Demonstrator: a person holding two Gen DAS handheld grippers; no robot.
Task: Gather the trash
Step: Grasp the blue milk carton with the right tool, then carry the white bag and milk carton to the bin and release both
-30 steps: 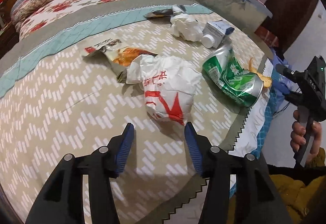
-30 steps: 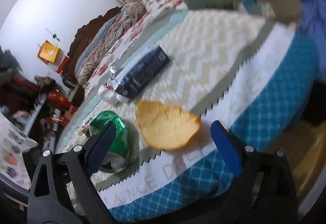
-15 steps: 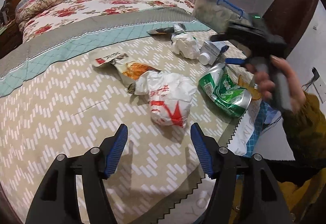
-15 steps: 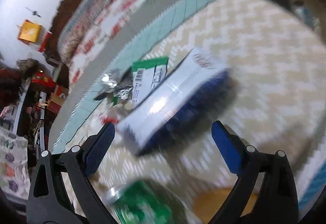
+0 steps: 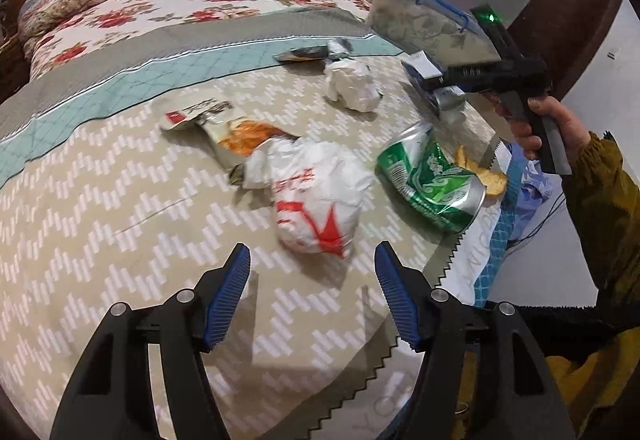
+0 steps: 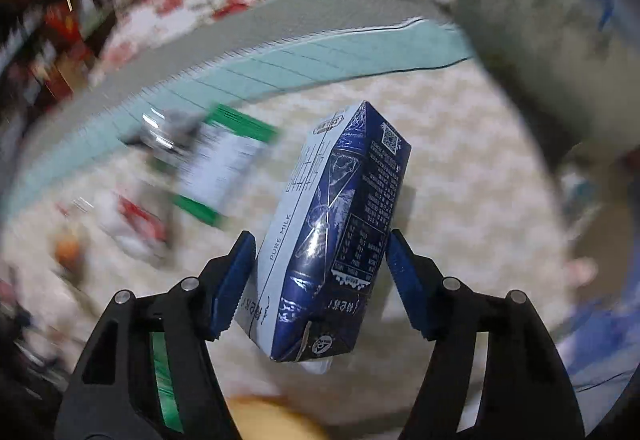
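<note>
Milk carton (image 6: 336, 224), light, stiff-sided and likely crushable, sits between my right hand-held gripper's (image 6: 320, 272) closing jaws, pads meeting its flat sides near the bottom end.

A dark-blue-and-white milk carton (image 6: 332, 232) tilts between blue pads, above bedspread litter: crushed green can (image 5: 430, 175), crumpled white bag (image 5: 316, 199).

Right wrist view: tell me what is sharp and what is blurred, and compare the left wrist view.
Right wrist view: the blue milk carton between the closing jaws of the right gripper is sharp, its print readable; bedspread and wrappers behind smear with motion blur. Left wrist view: crisp throughout, the crushed green can and red-printed white bag clear, edges bent by fisheye.
</note>
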